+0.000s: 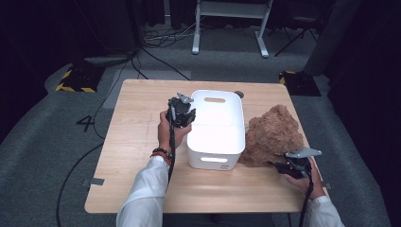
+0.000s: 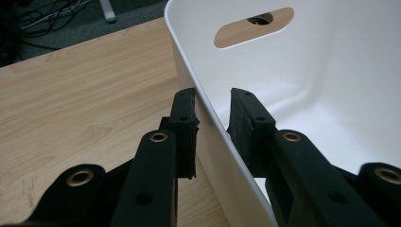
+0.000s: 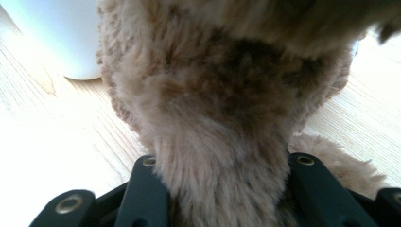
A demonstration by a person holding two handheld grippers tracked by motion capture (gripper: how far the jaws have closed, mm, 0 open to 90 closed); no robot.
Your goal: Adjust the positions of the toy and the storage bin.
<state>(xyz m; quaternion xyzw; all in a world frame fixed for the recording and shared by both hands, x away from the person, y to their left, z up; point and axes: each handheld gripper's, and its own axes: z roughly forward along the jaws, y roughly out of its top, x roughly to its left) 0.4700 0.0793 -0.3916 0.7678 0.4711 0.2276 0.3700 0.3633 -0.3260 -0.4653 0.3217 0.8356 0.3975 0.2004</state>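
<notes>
Brown plush is what we have in the right gripper [image 1: 283, 166]: its jaws are pinched on a thick fold of the teddy bear [image 1: 273, 135], and in the right gripper view the fur [image 3: 222, 142] bulges up between the two black arms and hides the pads. The bear sits on the worktop [image 1: 142, 127] at about 3 o'clock from the white tub [image 1: 215, 142], leaning against the tub's right wall near the front corner. Our left gripper [image 1: 185, 116] is at the tub's 9 o'clock side; in the left gripper view the jaws straddle the tub's rim [image 2: 208, 116], one pad outside over the wood and one inside over the white floor. They stand a little apart with the thin wall between them, close to it, but we cannot tell whether they actually press on it.

We judge the step in hand to be the pick-up of the bear for loading into the tub, with the left side there to steady the container. The tub looks empty, so nothing is loaded yet.

Next, we would need to lift the bear clear of the rim, carry it toward 9 o'clock over the opening, and lower it in. The toy is soft and bulky, so the fold may slip or drag on the tub wall; the left jaws should close firmly on the rim first.
</notes>
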